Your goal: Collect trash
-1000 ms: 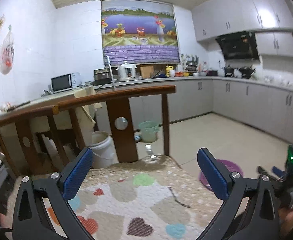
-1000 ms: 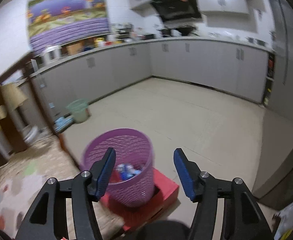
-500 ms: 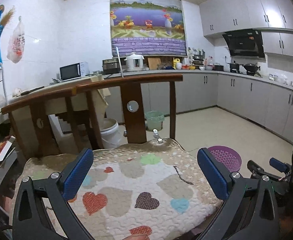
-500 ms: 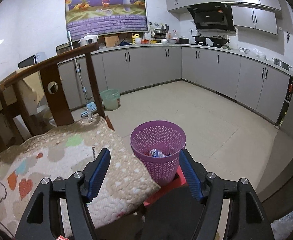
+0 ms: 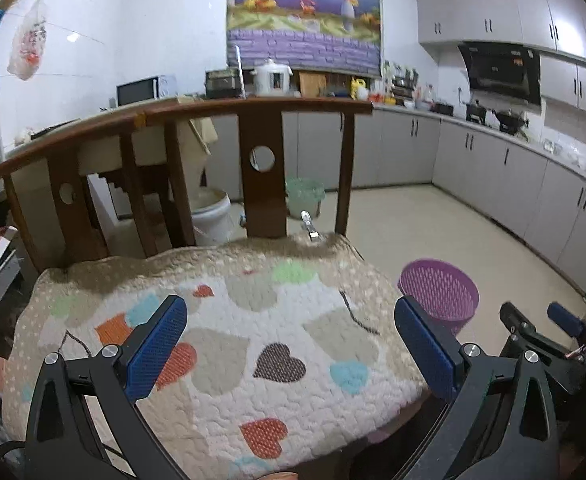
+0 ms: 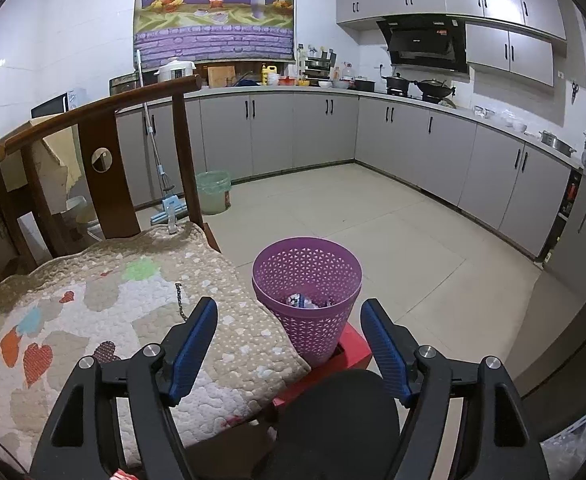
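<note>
Two grippers in your hands and neither one has anything in it right now. Starting on the left, your left gripper (image 5: 289,346) hangs over the heart-patterned quilt (image 5: 229,320) with its blue pads spread wide apart, just bare quilt between them. That quilt covers a wooden bench (image 5: 261,184) with a curved back rail. Moving right, the purple mesh trash basket (image 6: 307,296) stands just beside the quilt's edge, on a red box (image 6: 353,350), and you can see a few bits of trash (image 6: 305,302) lying at its bottom. Your right gripper (image 6: 289,346) sits above and a little short of the basket, its jaws opening, nothing pinched between the pads. Further right it's just pale floor tile (image 6: 413,240) and grey cabinets (image 6: 493,168)
</note>
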{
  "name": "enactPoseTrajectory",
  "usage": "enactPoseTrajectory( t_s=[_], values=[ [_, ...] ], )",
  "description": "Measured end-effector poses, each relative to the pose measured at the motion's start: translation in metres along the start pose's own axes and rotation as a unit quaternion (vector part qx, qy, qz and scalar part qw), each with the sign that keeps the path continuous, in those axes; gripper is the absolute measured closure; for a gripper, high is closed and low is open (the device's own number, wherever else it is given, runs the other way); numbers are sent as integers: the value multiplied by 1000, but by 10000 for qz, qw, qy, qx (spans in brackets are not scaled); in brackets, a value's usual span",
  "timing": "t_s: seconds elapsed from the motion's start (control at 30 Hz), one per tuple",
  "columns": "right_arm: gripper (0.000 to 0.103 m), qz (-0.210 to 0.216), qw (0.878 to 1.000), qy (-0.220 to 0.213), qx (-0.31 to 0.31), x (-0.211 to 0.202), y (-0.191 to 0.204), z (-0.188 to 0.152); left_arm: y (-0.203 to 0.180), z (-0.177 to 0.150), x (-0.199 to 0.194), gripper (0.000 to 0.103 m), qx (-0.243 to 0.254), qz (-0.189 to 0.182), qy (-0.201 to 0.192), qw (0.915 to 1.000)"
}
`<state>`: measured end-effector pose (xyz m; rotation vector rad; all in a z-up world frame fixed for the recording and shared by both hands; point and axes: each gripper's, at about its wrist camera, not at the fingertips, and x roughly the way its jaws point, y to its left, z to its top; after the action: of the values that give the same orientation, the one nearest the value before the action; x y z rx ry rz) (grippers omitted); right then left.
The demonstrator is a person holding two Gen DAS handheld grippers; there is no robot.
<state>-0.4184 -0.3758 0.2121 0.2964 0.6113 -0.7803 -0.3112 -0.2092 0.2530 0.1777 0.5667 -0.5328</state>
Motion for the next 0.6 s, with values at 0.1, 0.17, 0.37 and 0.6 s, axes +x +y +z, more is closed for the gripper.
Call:
enactPoseTrajectory(
  t_s=[0.1,0.17,0.37,0.6],
  values=[
    [25,-1,10000,35,-81,3,2,-2,-7,-3,8,0,108,-152,175,9997],
    [24,12,9999,84,-102,5,3,-3,-12,-5,9,0,168,-198,232,9994],
    [24,36,9997,244,-74,12,2,-5,-17,-7,14,0,242,-264,380,9986],
    [24,58,9993,352,-111,18,4,-8,-18,-11,26,0,196,-307,714,9968]
  ],
)
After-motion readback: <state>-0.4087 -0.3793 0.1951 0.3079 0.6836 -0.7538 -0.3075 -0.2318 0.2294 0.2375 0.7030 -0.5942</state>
